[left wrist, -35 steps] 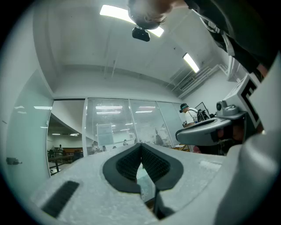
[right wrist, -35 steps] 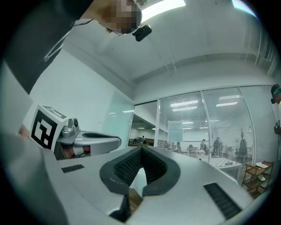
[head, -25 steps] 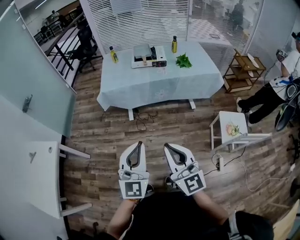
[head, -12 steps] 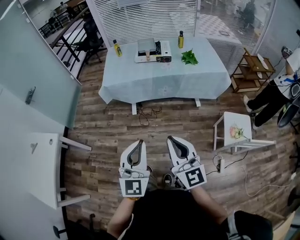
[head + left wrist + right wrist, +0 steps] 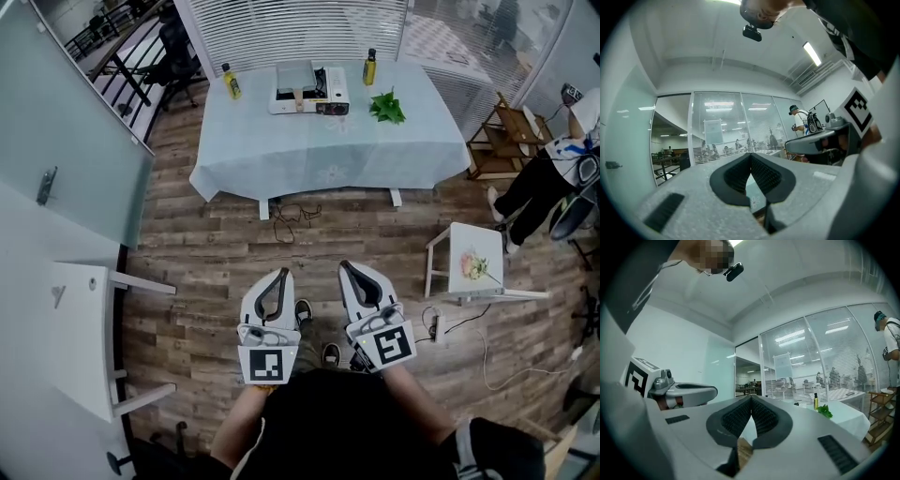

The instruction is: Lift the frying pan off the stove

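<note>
We hold both tools low over the wood floor (image 5: 216,253), just below the middle of the head view, the left tool (image 5: 281,273) at 7 o'clock and the right tool (image 5: 345,265) at 5 o'clock. They lie side by side, a little apart, and both point toward 12 o'clock. Each tool's own view shows its dark ribbed pads pressed together at the tips, so both are shut on themselves and grip no object. The counter (image 5: 328,155) stands well apart from us at 12 o'clock, draped in a pale blue cloth. At its far side sits the white stove (image 5: 326,97), and the grey pan (image 5: 294,74) rests on top of it, toward the stove's 9 o'clock end, with its handle pointing to 6 o'clock. One yellow bottle (image 5: 229,82) stands at 9 o'clock of the stove and a second bottle (image 5: 369,67) at 2 o'clock of it, both upright. A bunch of greens (image 5: 387,106) lies at 4 o'clock of the stove, near the second bottle. A small white stand (image 5: 473,267) is at 3 o'clock of the right tool. A person (image 5: 548,183) in a white top and dark trousers shows at the view's right edge, beside a wooden shelf (image 5: 506,131). Our shoes (image 5: 303,311) show on the floor between the tools.
</note>
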